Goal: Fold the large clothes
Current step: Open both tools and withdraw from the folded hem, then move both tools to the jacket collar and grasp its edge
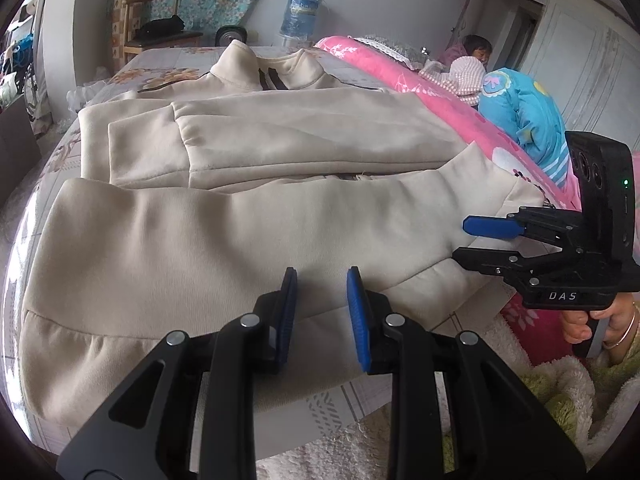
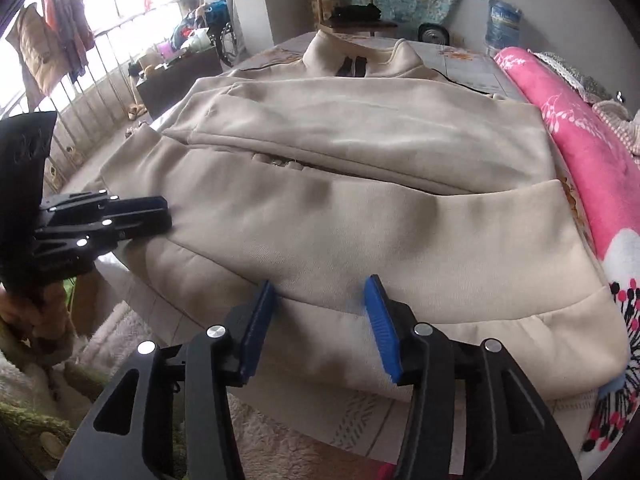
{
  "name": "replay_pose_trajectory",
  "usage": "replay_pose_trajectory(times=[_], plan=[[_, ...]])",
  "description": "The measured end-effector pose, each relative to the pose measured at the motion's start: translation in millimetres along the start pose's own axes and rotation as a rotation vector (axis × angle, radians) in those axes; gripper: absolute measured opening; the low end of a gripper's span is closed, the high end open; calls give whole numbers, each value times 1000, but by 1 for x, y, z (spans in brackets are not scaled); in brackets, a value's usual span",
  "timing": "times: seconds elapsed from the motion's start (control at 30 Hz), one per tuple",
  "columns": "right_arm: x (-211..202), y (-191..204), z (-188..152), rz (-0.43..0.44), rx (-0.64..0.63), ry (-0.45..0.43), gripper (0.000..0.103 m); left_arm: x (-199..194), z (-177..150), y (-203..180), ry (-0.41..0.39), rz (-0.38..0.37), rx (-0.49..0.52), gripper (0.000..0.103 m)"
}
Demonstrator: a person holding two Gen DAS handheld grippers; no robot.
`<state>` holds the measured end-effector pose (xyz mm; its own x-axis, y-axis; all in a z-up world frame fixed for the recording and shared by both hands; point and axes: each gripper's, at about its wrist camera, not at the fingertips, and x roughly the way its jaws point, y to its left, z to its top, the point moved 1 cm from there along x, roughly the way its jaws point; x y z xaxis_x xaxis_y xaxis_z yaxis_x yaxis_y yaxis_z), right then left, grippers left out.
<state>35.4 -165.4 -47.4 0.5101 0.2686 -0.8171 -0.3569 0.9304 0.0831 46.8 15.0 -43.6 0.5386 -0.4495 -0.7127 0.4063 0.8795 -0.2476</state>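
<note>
Now both tongs [image 1: 321, 276] [image 2: 322, 286] gape above beige jacket [image 1: 248, 184]

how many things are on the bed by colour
cream: 1, the jacket
pink: 1, the blanket
blue: 1, the cushion
total: 3

Cream zip jacket [image 1: 248, 200] [image 2: 360, 184] flat on bed, collar at far end, sleeves folded across front, hem w/ ribbed band at near edge.
</note>
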Motion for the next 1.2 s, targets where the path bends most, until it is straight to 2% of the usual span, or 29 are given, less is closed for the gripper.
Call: replay_pose_trajectory(times=[0.17, 0.27, 0.3, 0.33, 0.4, 0.5, 0.57, 0.63, 0.7, 0.77, 0.87, 0.97, 1.13, 1.2], plan=[[-1, -1, -1, 7, 11, 10, 49, -31, -1, 19, -57, 81, -35, 27], [1, 0, -1, 8, 7, 7, 52, -35, -10, 53, -21, 180, -119, 29], [2, 1, 0, 8, 6, 6, 54, -37, -14, 63, -26, 173, -147, 24], [3, 0, 1, 8, 6, 7, 54, -43, -15, 72, -42, 144, -186, 23], [0, -3, 4, 16, 19, 14, 54, -50, -14, 83, -45, 131, -241, 24], [-13, -15, 7, -14, 46, -27, 56, -64, -13, 89, -74, 221, -219, 31], [-21, -31, 7, -63, 85, -55, 60, -67, -13, 97, -70, 249, -231, 31], [-22, -51, 5, -103, 148, -64, 64, -65, -16, 107, -53, 241, -263, 31], [-12, -72, -2, -147, 208, -32, 66, -66, -14, 109, -55, 236, -281, 31], [-8, -79, -5, -123, 221, -34, 67, -65, -10, 108, -45, 245, -277, 33], [-13, -75, 6, -111, 204, -18, 69, -72, 3, 101, -58, 250, -263, 42], [-23, -81, 29, -34, 236, -36, 70, -83, 30, 94, -94, 237, -216, 55], [-34, -96, 85, 17, 260, -42, 74, -80, 94, 91, -80, 261, -160, 63], [-34, -97, 111, 41, 247, -40, 78, -70, 122, 96, -57, 234, -179, 65]])
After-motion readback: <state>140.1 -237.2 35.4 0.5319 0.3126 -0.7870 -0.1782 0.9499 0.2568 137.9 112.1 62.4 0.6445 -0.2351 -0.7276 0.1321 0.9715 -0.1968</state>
